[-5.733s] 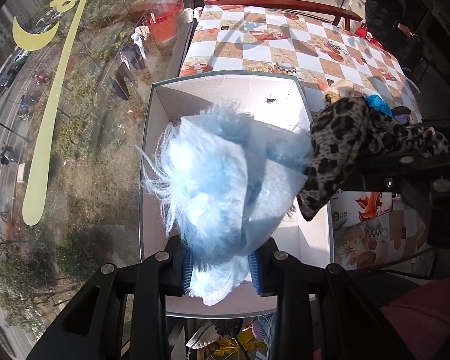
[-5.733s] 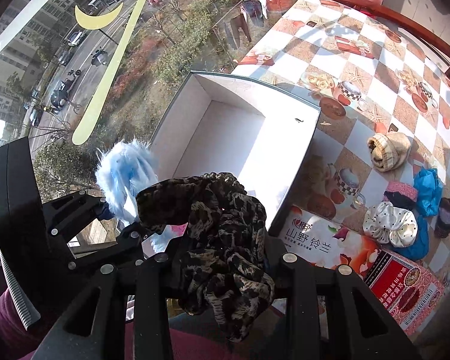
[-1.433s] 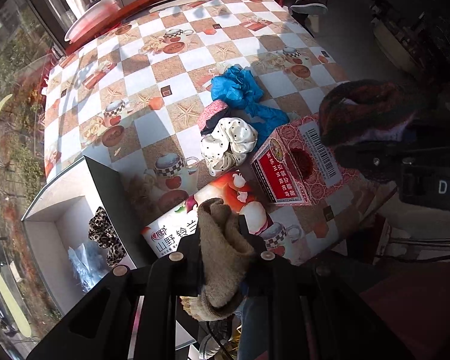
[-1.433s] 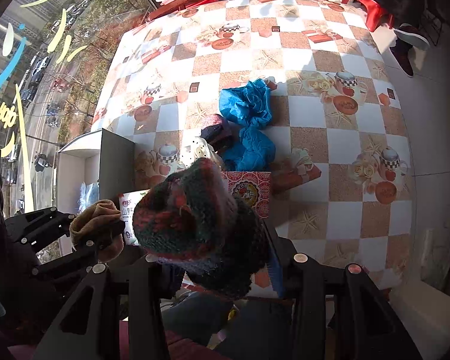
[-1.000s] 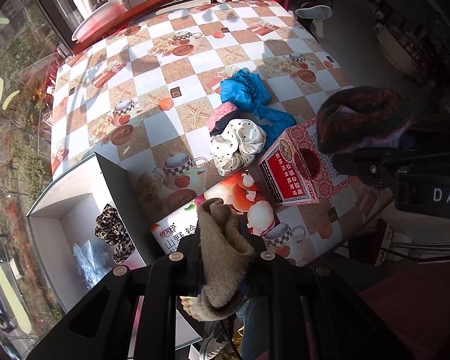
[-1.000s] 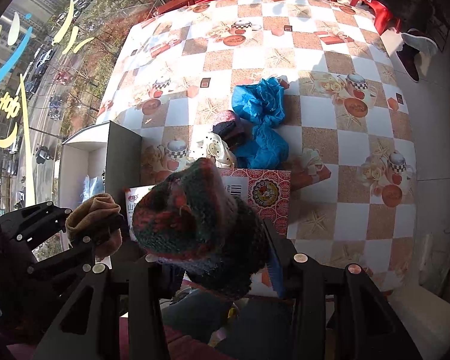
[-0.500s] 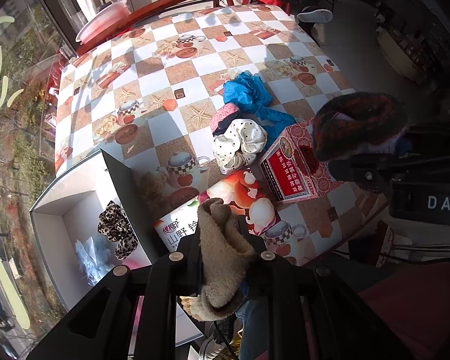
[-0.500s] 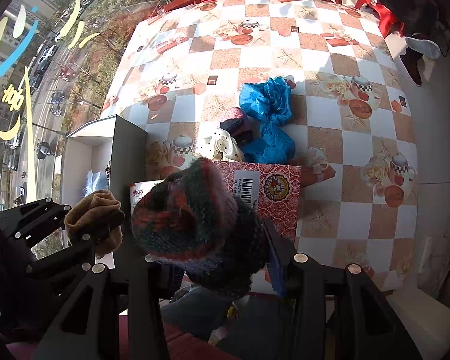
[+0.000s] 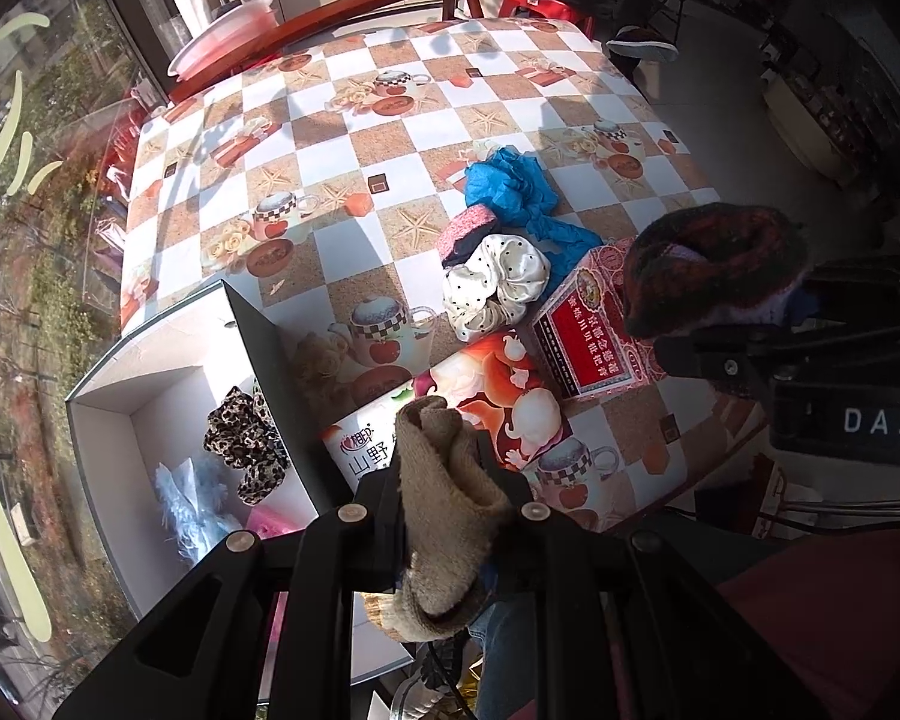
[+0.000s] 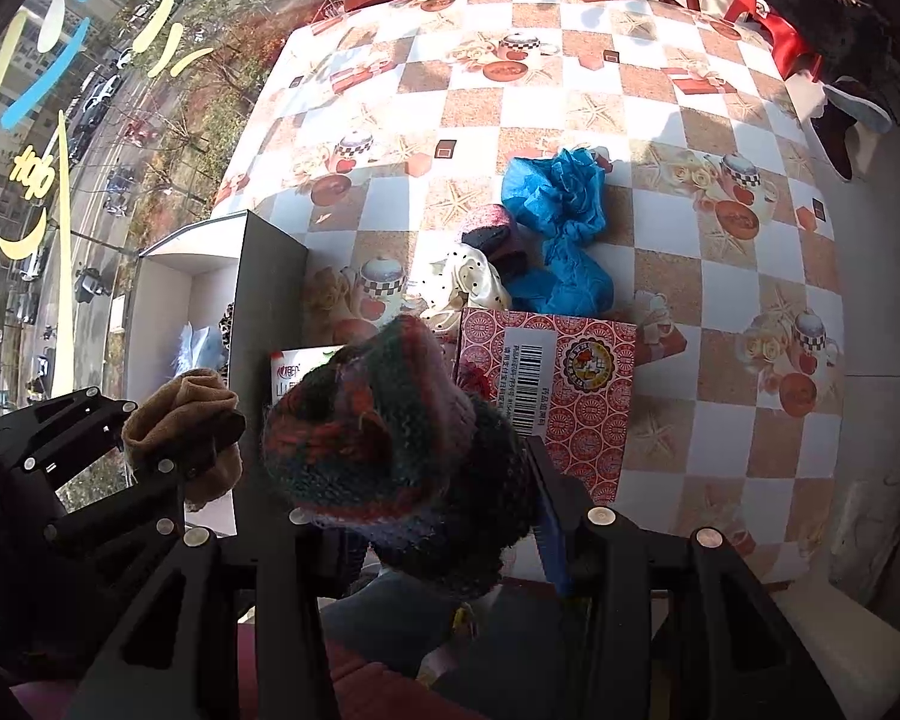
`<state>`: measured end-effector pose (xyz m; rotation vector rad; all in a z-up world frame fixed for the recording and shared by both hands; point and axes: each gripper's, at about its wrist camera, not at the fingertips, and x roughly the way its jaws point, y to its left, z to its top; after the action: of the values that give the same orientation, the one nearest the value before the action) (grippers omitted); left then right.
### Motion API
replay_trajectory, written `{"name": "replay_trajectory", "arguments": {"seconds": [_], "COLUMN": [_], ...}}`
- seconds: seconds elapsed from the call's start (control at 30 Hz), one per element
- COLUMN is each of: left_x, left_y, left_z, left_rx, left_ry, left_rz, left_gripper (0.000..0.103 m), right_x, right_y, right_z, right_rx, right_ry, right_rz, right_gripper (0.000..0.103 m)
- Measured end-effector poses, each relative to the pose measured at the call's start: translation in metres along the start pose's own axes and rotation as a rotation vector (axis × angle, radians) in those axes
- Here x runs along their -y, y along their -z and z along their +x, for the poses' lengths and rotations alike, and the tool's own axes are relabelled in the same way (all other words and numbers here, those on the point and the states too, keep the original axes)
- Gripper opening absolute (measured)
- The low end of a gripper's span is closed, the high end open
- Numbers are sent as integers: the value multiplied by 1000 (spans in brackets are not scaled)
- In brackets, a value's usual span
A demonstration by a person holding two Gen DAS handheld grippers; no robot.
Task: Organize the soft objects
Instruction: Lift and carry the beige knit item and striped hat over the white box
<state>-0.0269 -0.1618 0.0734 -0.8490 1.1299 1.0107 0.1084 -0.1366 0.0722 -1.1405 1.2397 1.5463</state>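
Observation:
My left gripper (image 9: 450,480) is shut on a rolled tan sock (image 9: 444,504), held above the table's near edge; it also shows in the right wrist view (image 10: 186,420). My right gripper (image 10: 414,480) is shut on a dark red-and-green knitted piece (image 10: 390,420), seen in the left wrist view (image 9: 714,264) too. A white open box (image 9: 108,468) at the left holds a leopard scrunchie (image 9: 246,444) and a fluffy light-blue piece (image 9: 192,498). On the table lie a white dotted scrunchie (image 9: 492,288), a pink-and-dark sock (image 9: 468,228) and blue cloth (image 9: 516,192).
A red patterned carton (image 9: 588,336) and a flat printed carton (image 9: 480,402) lie near the table's front edge. The checkered tablecloth (image 9: 390,138) reaches back to a wooden chair rail (image 9: 342,12). A window is at the left.
Both grippers kept their hold and drifted slightly left toward the box; the box and its contents show more fully in the left wrist view.

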Motion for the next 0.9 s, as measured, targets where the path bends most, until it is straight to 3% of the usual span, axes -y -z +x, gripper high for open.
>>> {"name": "replay_trajectory", "arguments": {"seconds": [0.9], "left_x": [-47], "left_y": [32], "left_z": [-22], "left_rx": [58], "left_ry": [-44], "left_rz": [-151], "left_gripper": [19], "right_x": [-63], "right_y": [-6], "right_z": [9], "right_rx": [-20], "right_ry": [2], "right_rz": [-183], "right_gripper": [46]}}
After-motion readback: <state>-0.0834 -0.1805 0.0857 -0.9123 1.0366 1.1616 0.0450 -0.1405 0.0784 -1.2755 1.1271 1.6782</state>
